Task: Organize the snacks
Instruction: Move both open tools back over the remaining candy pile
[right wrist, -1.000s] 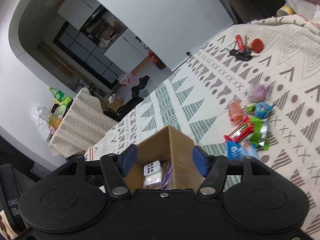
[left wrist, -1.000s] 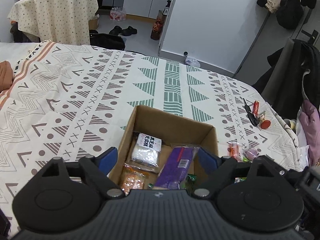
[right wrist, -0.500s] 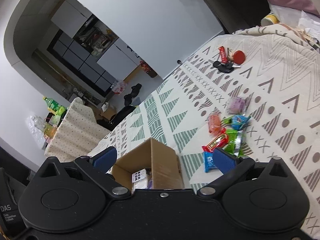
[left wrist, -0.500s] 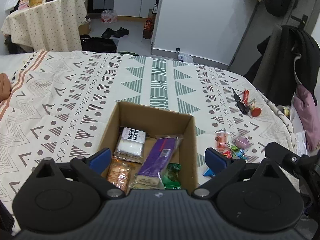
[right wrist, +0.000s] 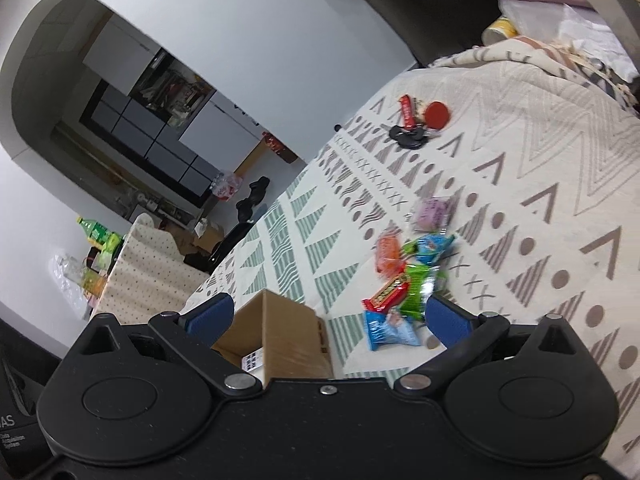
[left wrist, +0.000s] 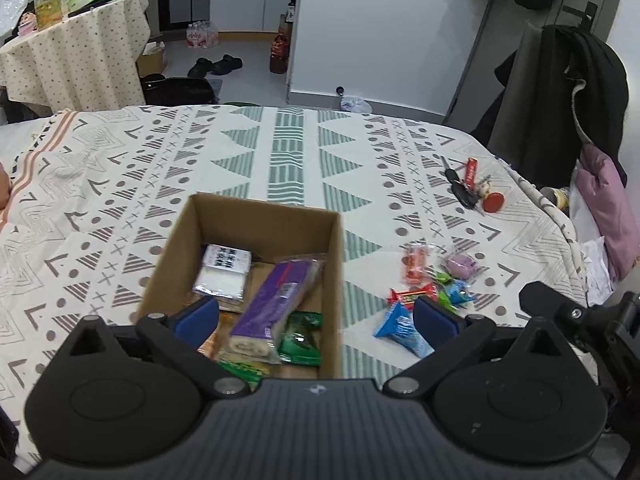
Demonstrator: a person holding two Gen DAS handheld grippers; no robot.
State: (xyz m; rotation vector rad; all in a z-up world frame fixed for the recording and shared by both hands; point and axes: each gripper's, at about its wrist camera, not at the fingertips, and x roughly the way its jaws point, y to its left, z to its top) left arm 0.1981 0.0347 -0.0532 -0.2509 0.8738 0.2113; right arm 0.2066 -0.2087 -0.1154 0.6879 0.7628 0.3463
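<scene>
With both grippers spread wide and empty, we hold the left gripper (left wrist: 316, 318) over the box (left wrist: 335, 264) on the bedspread (left wrist: 120, 184); purple pack (left wrist: 276, 300) lies inside. Our right gripper (right wrist: 326, 316) hangs above the loose snacks (right wrist: 404, 280) beside the box.
</scene>
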